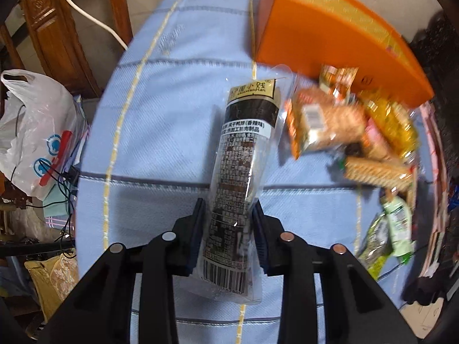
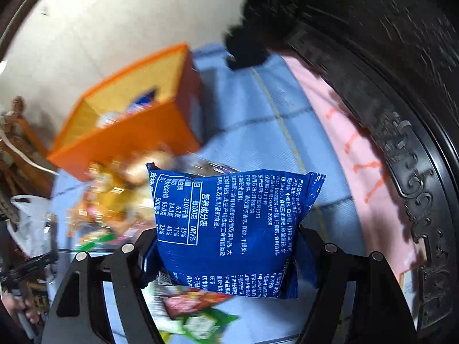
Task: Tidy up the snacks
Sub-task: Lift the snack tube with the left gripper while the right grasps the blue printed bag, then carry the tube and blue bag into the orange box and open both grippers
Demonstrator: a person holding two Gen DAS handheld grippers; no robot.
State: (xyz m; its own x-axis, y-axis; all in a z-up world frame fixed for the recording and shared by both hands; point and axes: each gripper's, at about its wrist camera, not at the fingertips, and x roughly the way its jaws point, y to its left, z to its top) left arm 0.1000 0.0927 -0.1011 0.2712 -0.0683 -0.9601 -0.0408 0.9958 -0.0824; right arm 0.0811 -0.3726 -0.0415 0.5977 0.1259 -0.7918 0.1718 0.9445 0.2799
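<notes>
Left gripper (image 1: 228, 218) fingers clamp long clear snack pack (image 1: 243, 166); right gripper (image 2: 226, 246) grips blue packet (image 2: 229, 229). Likely carrying step; next, lower both into orange box (image 2: 129, 132).

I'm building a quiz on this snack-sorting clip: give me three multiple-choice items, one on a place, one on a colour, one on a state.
1. Where is the orange box in the left wrist view?
A. Far end of the blue cloth, upper right
B. On the floor
C. Inside the white plastic bag

2. What colour is the packet in the right gripper?
A. Green
B. Blue
C. Pink

3. What is the left gripper doing?
A. Open, holding nothing
B. Shut on the orange box
C. Shut on a long clear packet

Answers: 1 A, the box stands on the cloth past the snack pile; 2 B, the blue packet shows white print; 3 C, both fingers press its sides.
</notes>
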